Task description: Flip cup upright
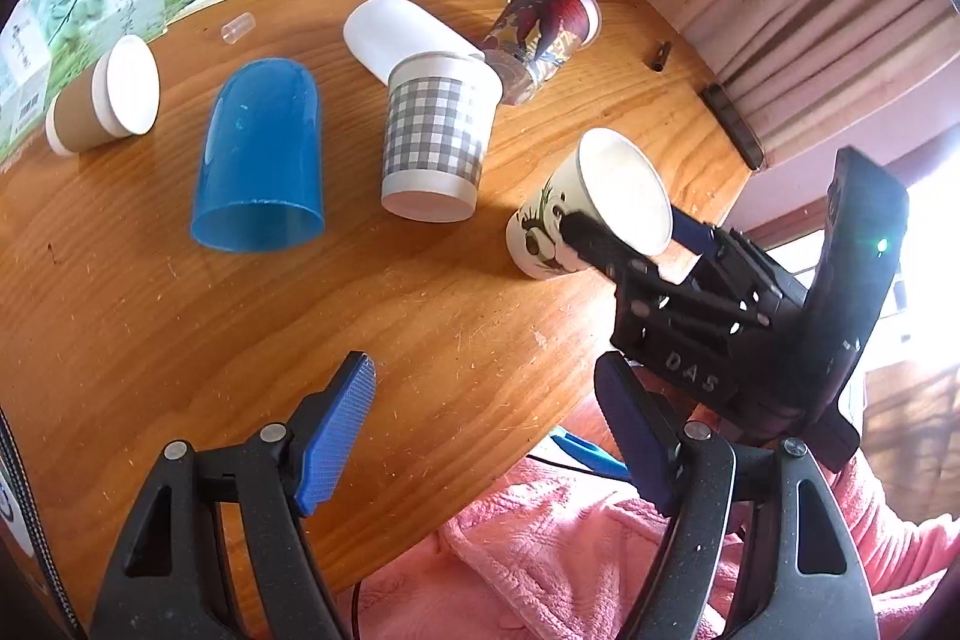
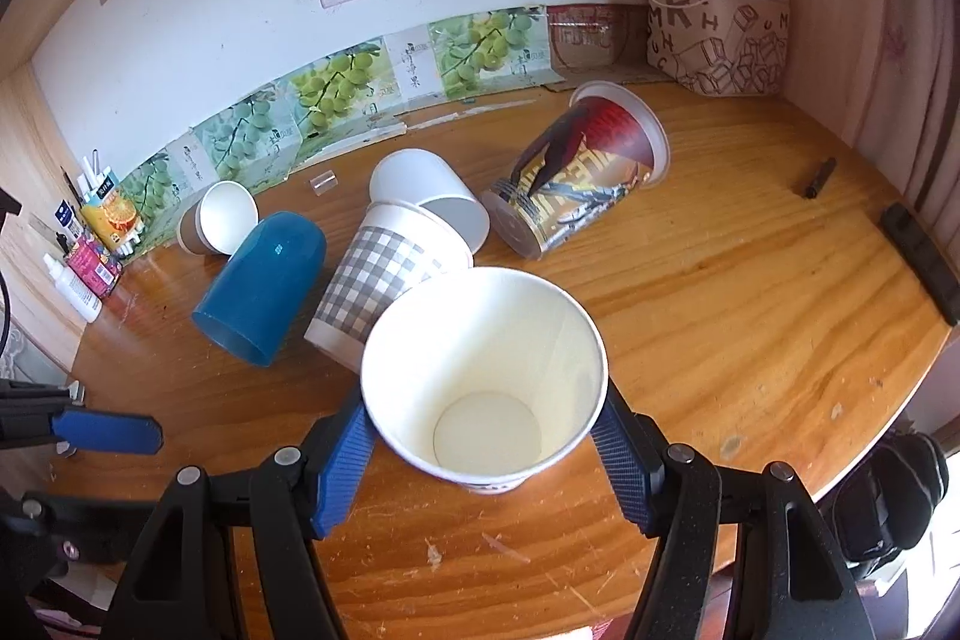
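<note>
My right gripper (image 2: pixel 483 445) is shut on a white paper cup (image 2: pixel 480 370) with a printed wall, mouth up and tilted toward the camera, its base near the wooden table (image 2: pixel 750 316). The left wrist view shows the same cup (image 1: pixel 576 208) held by the right gripper (image 1: pixel 624 232) near the table's front edge. My left gripper (image 1: pixel 486 430) is open and empty above the table's front edge, to the left of the held cup. One of its fingers (image 2: pixel 108 430) shows at the left of the right wrist view.
Several cups lie on their sides or stand upside down behind: a blue plastic cup (image 1: pixel 258 154), a grey checked cup (image 1: pixel 438 136), a plain white cup (image 1: pixel 396 34), a brown-sleeved cup (image 1: pixel 102 106) and a printed cup (image 1: pixel 540 34). A lettered box (image 2: pixel 714 40) stands at back right.
</note>
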